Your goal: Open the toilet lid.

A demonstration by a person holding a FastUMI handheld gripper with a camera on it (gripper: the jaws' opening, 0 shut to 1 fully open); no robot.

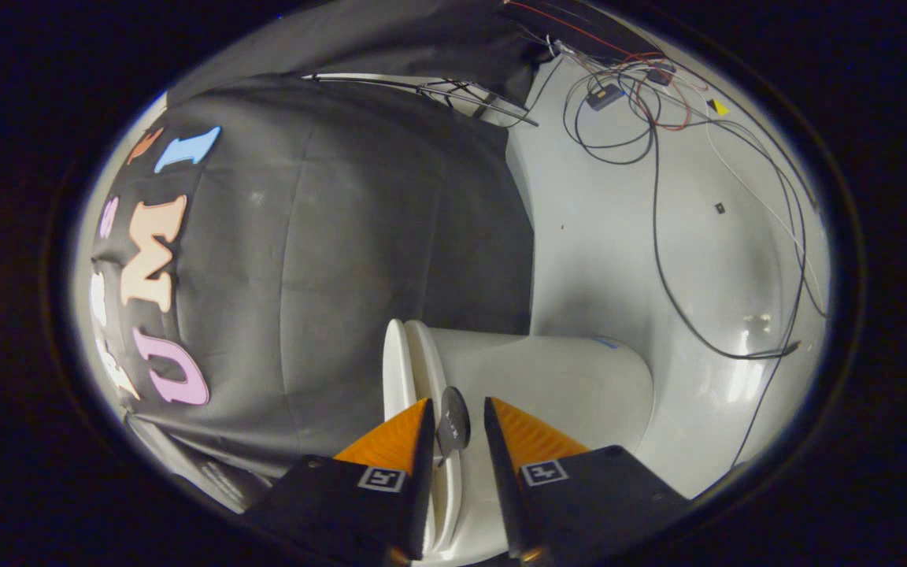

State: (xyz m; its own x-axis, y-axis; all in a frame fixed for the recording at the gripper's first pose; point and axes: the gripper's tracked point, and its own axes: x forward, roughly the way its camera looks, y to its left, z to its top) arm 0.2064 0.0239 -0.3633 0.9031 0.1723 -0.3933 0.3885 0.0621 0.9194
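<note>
I am holding my gripper at the toilet, fingers a little apart around a small dark knob (maybe touching) on the lid.

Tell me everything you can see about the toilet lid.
The toilet lid is a thin, glossy white slab, plastic by the look of it, seen edge-on and lying against the seat on the white toilet. A small dark round disc is stuck to its rim. The gripper straddles that rim, fingers apart, with the disc between them; whether they touch it cannot be told. Black cloth hangs beyond.
</note>
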